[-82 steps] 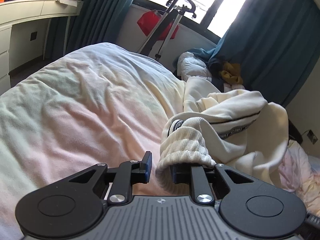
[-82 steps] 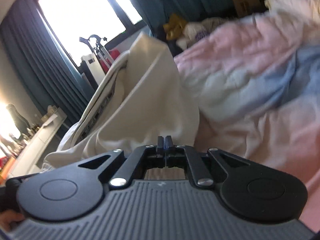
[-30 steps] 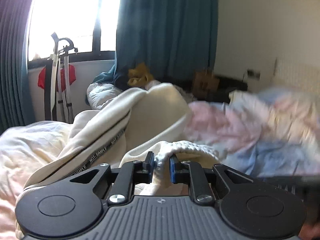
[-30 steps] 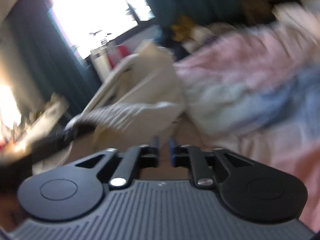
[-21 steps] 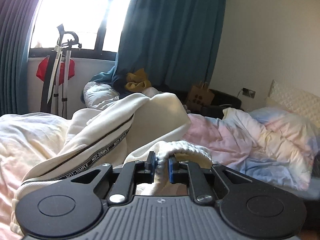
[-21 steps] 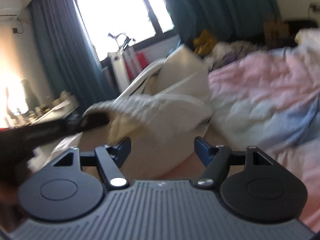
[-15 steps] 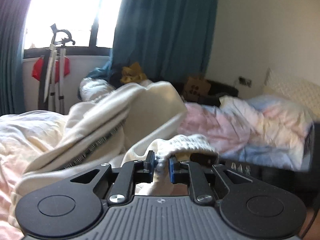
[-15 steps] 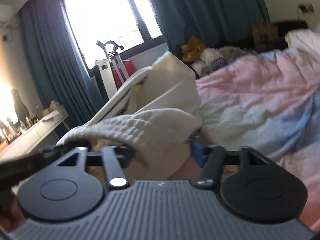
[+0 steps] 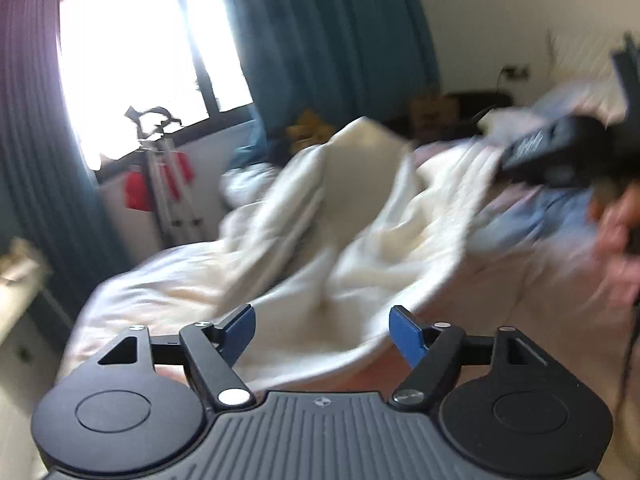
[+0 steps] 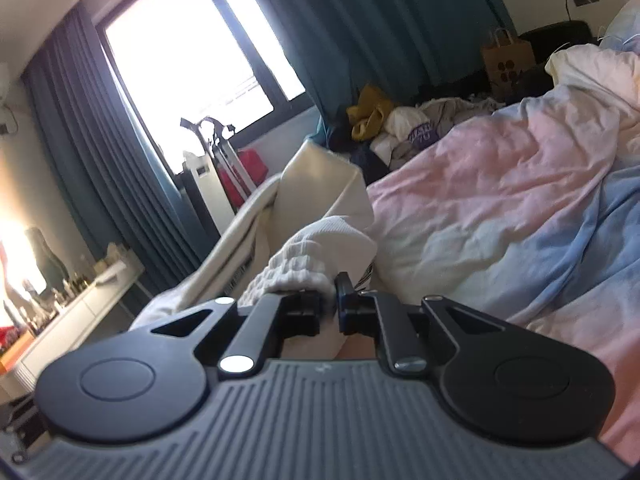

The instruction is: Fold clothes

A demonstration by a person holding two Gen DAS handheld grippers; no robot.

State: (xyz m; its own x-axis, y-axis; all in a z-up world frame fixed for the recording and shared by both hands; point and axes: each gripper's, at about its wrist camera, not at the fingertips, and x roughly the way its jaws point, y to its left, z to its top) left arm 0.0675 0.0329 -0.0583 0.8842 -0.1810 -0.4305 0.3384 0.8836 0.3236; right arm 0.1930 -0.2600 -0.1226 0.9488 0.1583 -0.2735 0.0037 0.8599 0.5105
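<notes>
A cream sweatshirt (image 9: 352,240) lies bunched on the bed, blurred in the left wrist view. My left gripper (image 9: 322,326) is open and empty just in front of it. My right gripper (image 10: 330,304) is shut on the sweatshirt's ribbed cuff (image 10: 308,256) and holds it up; the rest of the garment (image 10: 316,184) trails away to the left. The right gripper also shows as a dark blur in the left wrist view (image 9: 556,152), at the upper right, with cloth hanging from it.
A pink, blue and cream duvet (image 10: 500,200) covers the bed. A clothes pile (image 10: 400,124) and paper bag (image 10: 508,60) sit by the teal curtain (image 10: 380,20). A steamer stand (image 9: 160,168) stands under the window. A white dresser (image 10: 72,312) is at the left.
My left gripper has opened and let go of the ribbed cuff. My right gripper has closed on that cuff and lifted it to the right. The left view has swung and blurred.
</notes>
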